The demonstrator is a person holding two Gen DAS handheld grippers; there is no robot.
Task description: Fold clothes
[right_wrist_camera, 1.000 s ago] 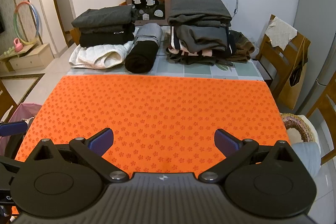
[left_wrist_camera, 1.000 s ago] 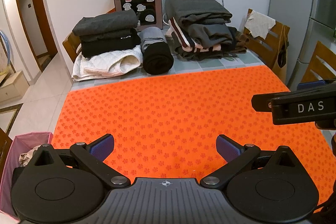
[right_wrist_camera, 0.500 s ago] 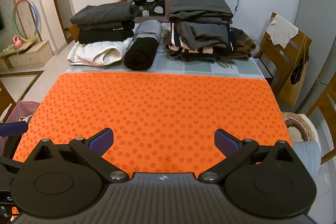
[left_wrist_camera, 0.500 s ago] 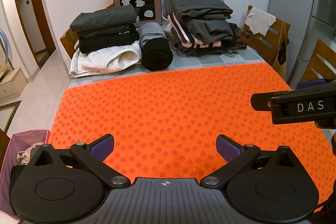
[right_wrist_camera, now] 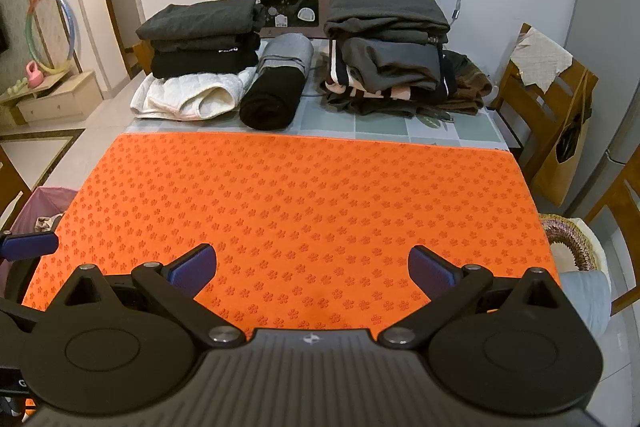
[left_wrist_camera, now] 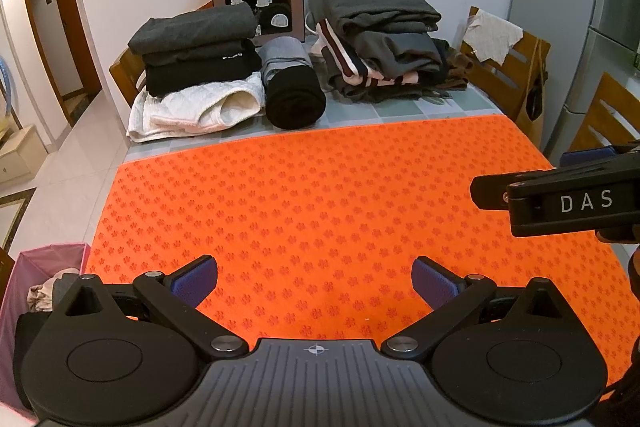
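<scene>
Beyond both wide-spread, empty grippers, left gripper (left_wrist_camera: 314,277) and right gripper (right_wrist_camera: 312,267): two clothes stacks (left_wrist_camera: 200,55), one roll (left_wrist_camera: 292,87).

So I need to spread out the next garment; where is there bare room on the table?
The orange mat is bare between both open grippers and the green tiles. The back strip is crowded: folded stacks, a black roll, a taller pile.

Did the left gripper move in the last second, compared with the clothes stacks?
Yes, slightly. In its own view the clothes stacks sit lower in frame than before, so the open left gripper tilted or rose a little.
</scene>
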